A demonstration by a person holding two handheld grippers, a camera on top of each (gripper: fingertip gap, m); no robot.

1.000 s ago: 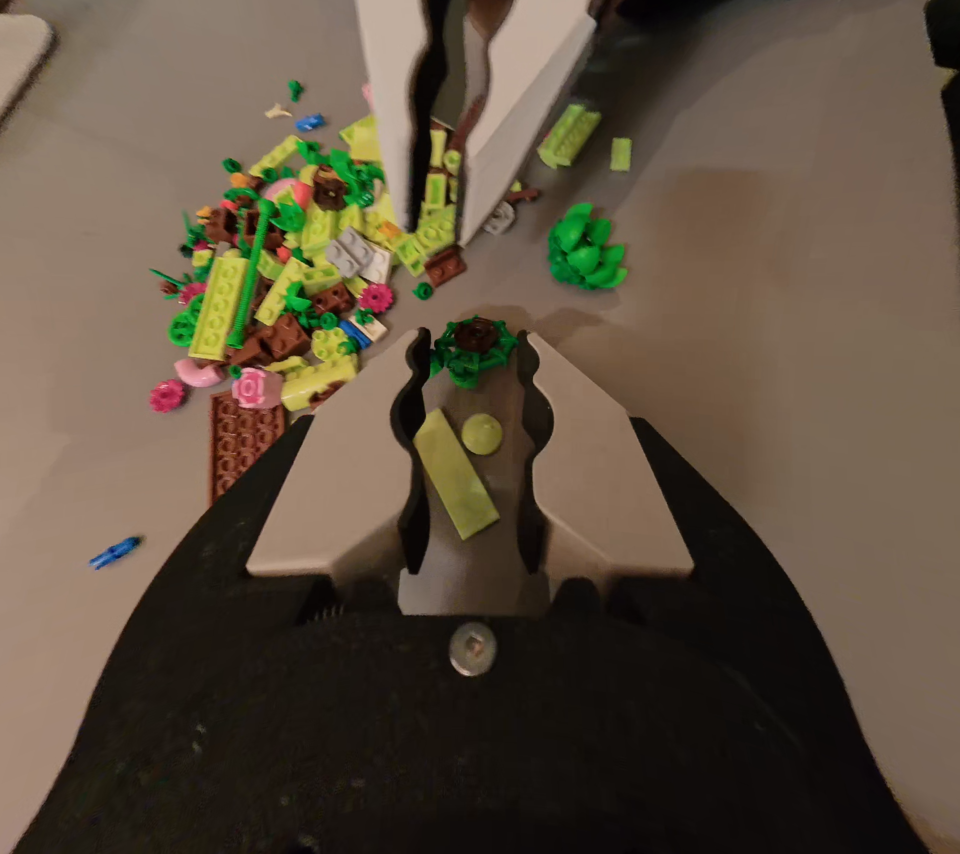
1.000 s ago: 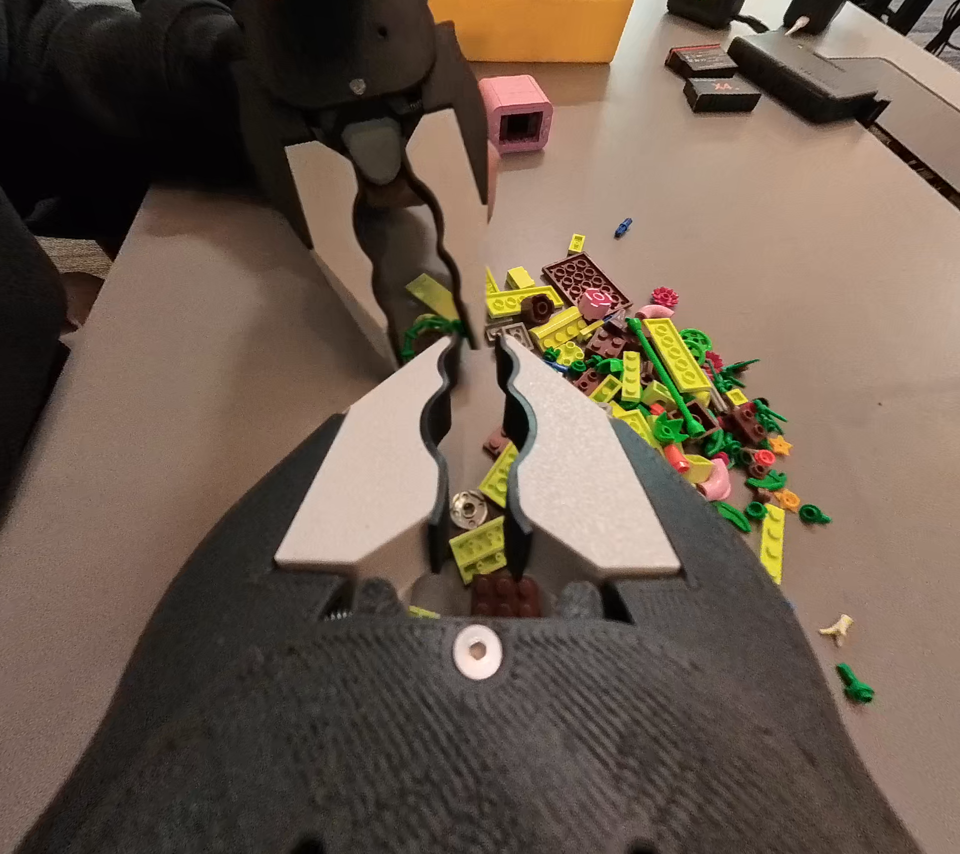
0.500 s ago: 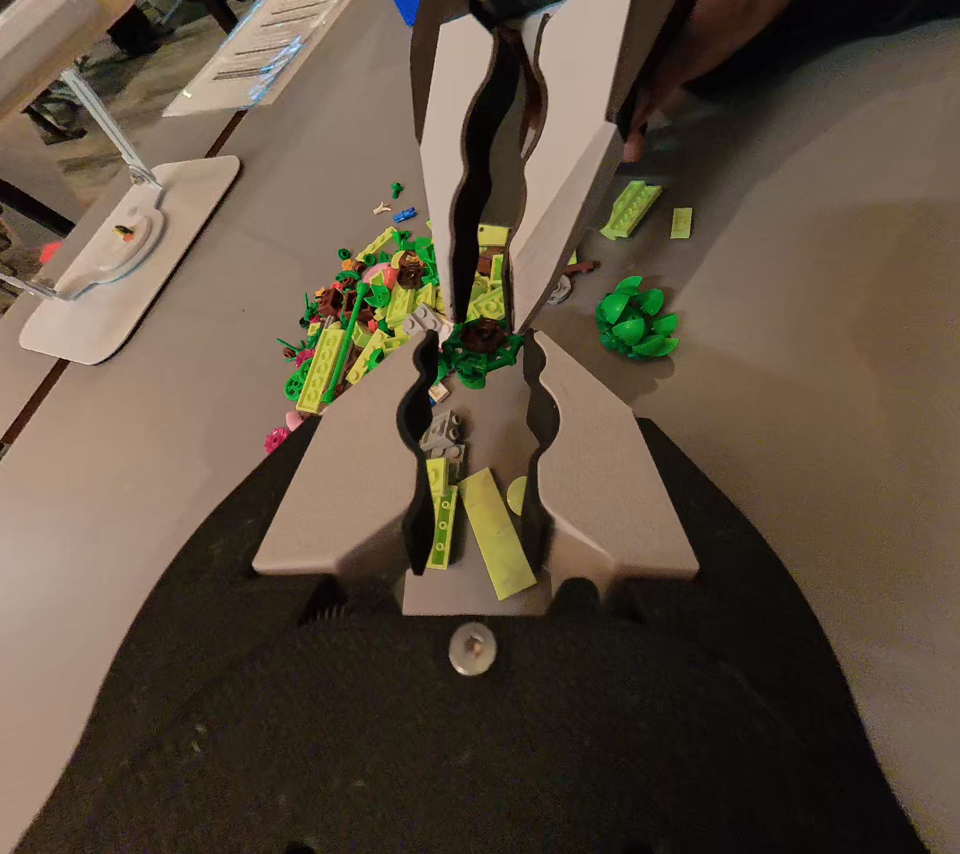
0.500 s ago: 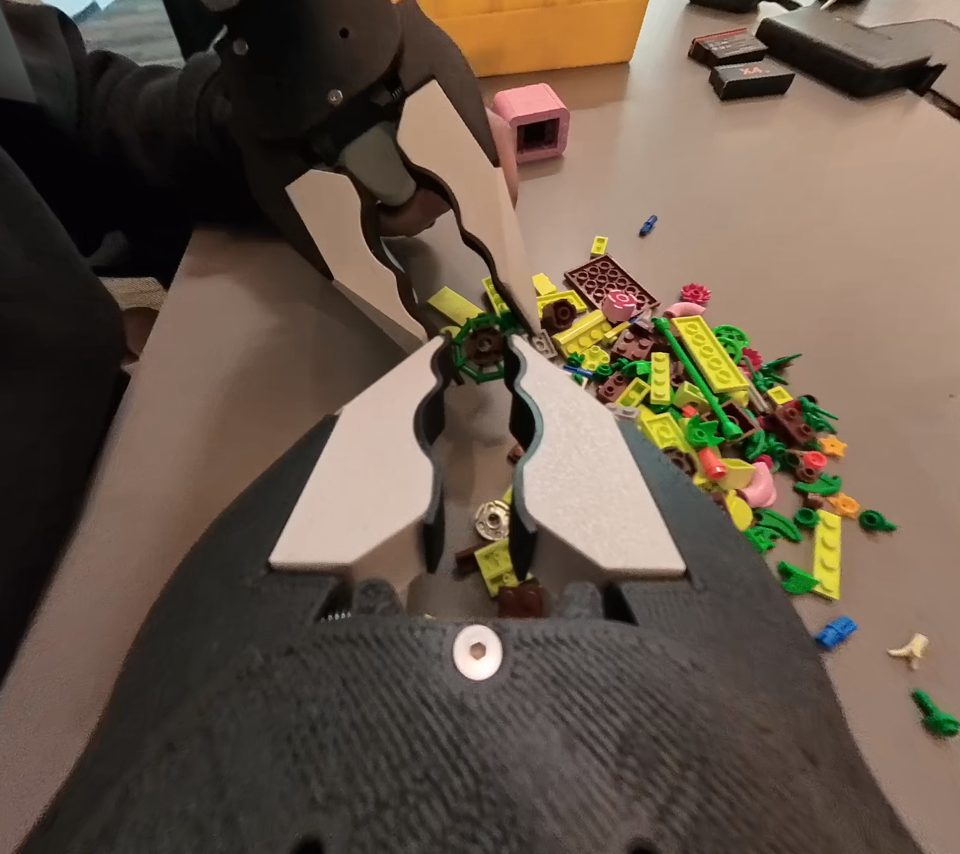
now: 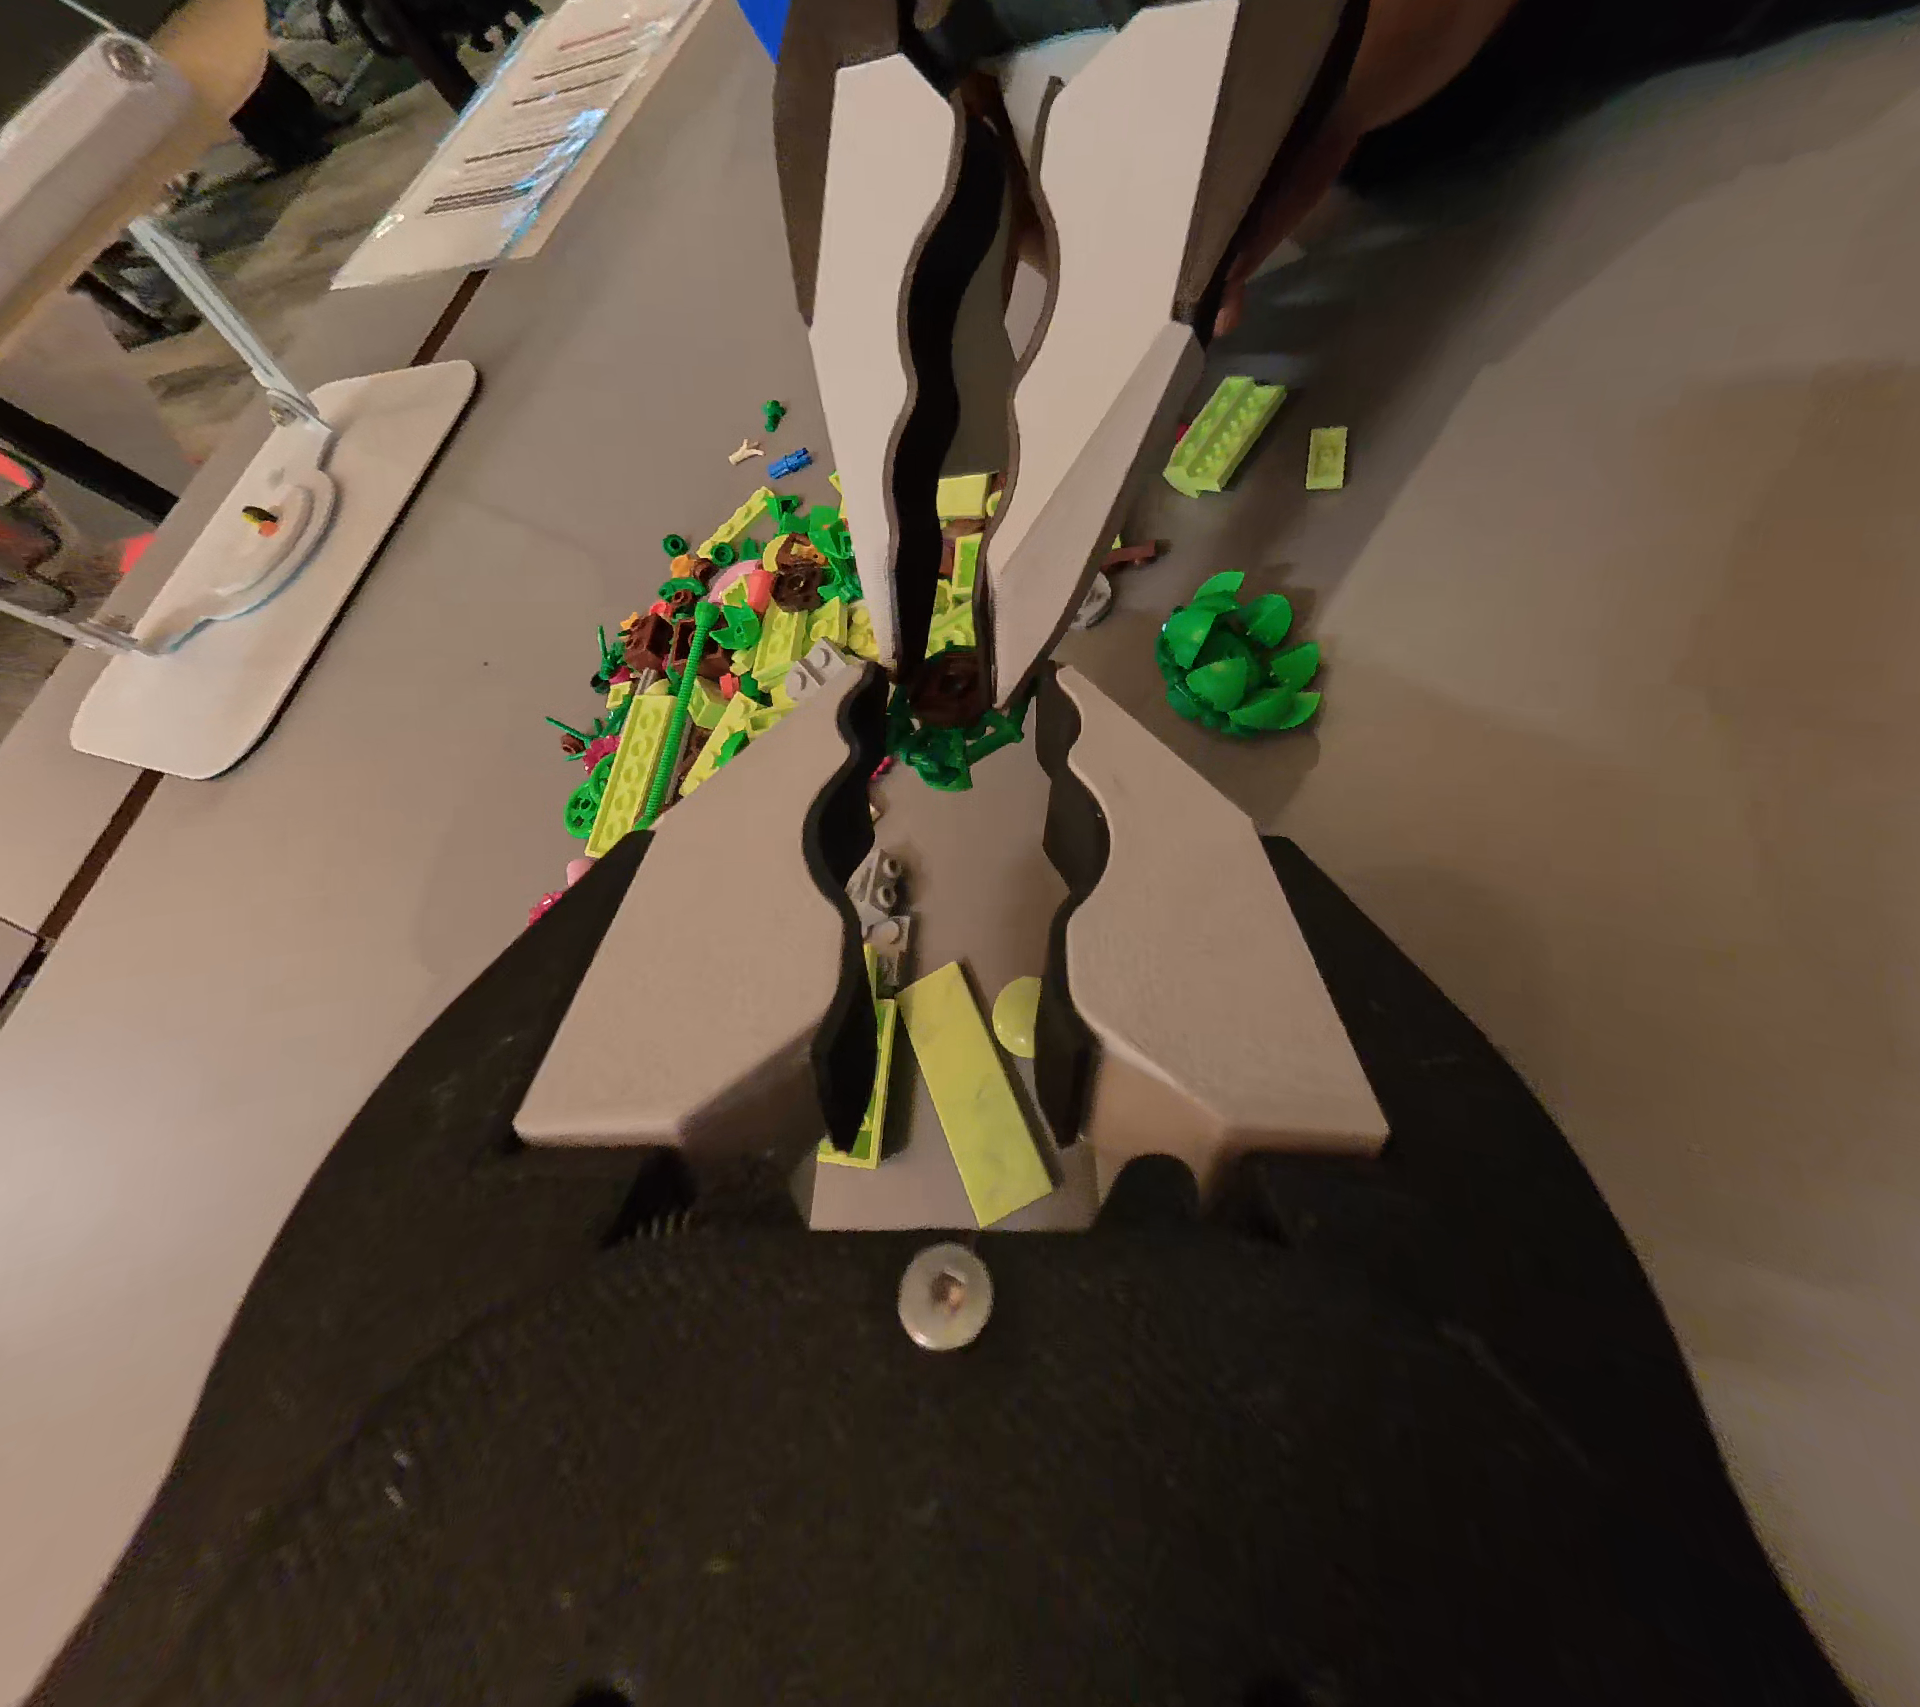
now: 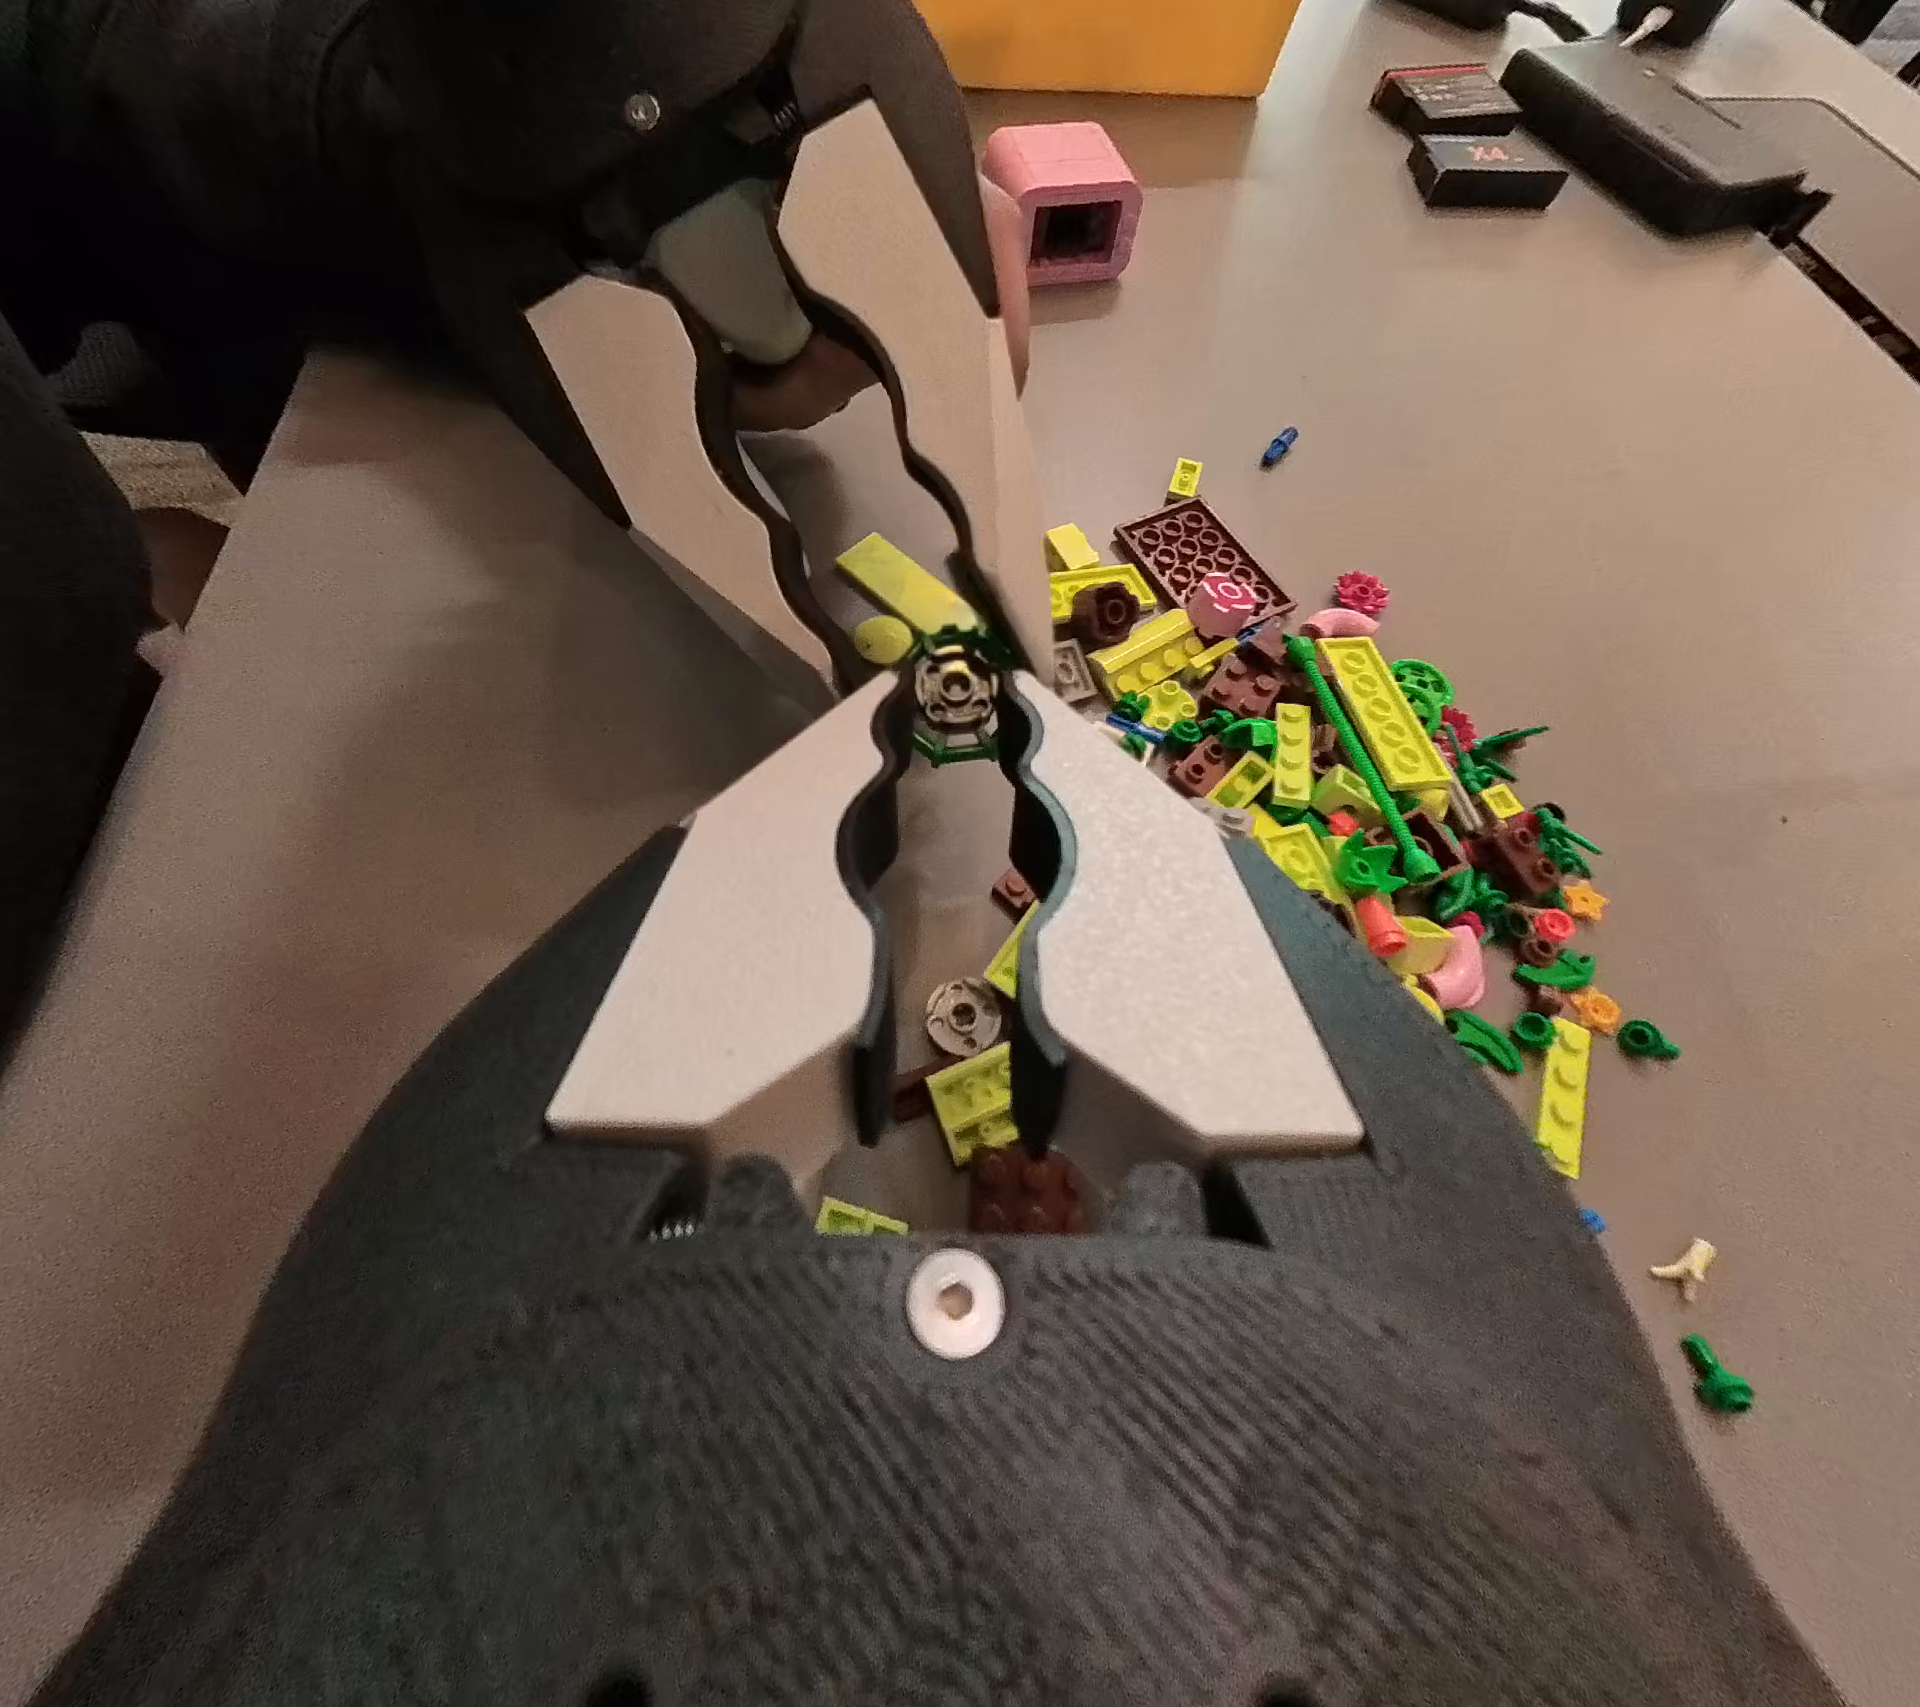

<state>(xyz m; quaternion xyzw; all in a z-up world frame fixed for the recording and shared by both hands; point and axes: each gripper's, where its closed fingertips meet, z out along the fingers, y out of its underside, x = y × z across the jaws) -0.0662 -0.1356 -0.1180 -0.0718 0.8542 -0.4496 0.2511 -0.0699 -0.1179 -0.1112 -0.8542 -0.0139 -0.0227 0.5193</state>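
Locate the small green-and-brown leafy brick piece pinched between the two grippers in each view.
Left wrist view: the leafy piece sits centre frame, at the tips of the left gripper, with the right gripper descending from above.
Right wrist view: the same piece sits just above centre, underside showing.
Shared landmark: the long green stem rod.

The left gripper (image 5: 954, 693) and the right gripper (image 6: 958, 693) meet tip to tip above the tabletop, each slanting down from its own side. The left gripper's fingers (image 5: 727, 919) are narrowed, with a small green-and-brown piece (image 5: 951, 722) caught between their tips. The right gripper's fingers (image 6: 1153, 930) are drawn close about the same piece from the opposite side. A hand (image 6: 790, 395) in a dark sleeve grips the left gripper's trigger, over the tabletop's edge.
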